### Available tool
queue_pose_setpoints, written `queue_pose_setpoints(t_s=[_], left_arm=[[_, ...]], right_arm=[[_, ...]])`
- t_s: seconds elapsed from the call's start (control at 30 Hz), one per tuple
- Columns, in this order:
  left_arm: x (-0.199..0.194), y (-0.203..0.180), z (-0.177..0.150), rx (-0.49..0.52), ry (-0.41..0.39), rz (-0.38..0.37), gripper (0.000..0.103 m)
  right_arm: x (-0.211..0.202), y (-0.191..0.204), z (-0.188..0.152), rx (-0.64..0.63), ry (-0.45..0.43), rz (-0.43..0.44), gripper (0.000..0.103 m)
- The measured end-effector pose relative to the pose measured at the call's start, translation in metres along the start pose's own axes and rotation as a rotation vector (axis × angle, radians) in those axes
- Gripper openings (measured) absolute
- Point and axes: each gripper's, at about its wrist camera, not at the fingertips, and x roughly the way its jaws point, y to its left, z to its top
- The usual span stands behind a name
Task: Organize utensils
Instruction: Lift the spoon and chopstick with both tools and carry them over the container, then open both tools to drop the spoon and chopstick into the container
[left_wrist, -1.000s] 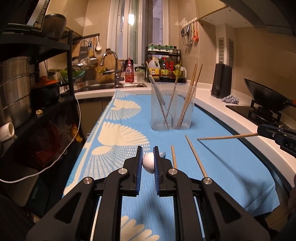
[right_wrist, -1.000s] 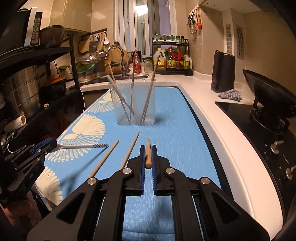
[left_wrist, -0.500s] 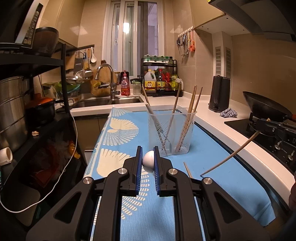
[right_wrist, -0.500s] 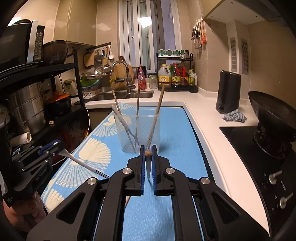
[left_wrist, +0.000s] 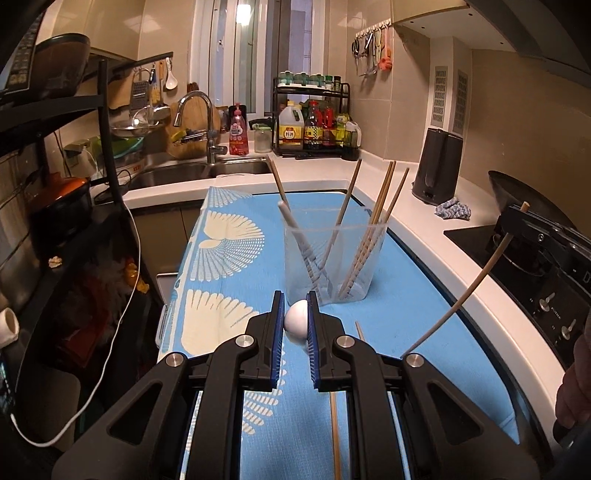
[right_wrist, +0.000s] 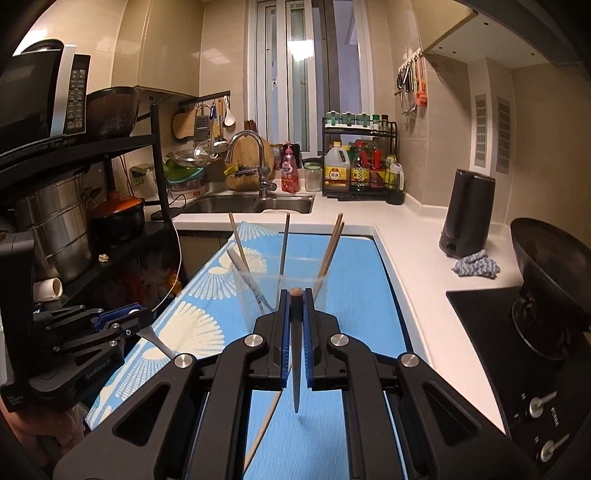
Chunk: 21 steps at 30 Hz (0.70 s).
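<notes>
Left wrist view: the left gripper (left_wrist: 296, 320) has its jaws nearly shut, pinching the round white end of a utensil (left_wrist: 296, 322) — what kind it is does not show here. It hangs above the blue cloth (left_wrist: 236, 258) on the bench, just in front of the clear cup (left_wrist: 334, 266). The cup stands on the cloth and holds several chopsticks and a pale utensil, all leaning on its rim. One loose chopstick (left_wrist: 335, 424) lies on the cloth in front of the cup.

In the right wrist view the right gripper (right_wrist: 295, 319) has its jaws closed tight on a wooden chopstick (right_wrist: 295, 354) — the stick hangs down between them, its tip above the cloth in front of the cup.
</notes>
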Motion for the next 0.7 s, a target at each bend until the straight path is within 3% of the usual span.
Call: queue_pose_setpoints(t_s=[0.3,0.5,0.7], left_arm=[[0.008,0.003,0.085,0.064,0.013,-0.062,0.012],[0.017,0.007,0.139,0.051,-0.039,-0.082,0.012],[0.051,-0.003,0.164,0.083,-0.048,-0.068,0.012]], right_arm=[[0.014,-0.003,0.076,-0.014,-0.058,0.039,0.006],[0.021,-0.004,0.126,-0.017,-0.134,0.054,0.006],[0.056,-0.012,0.142,0.009,-0.142,0.048,0.006]])
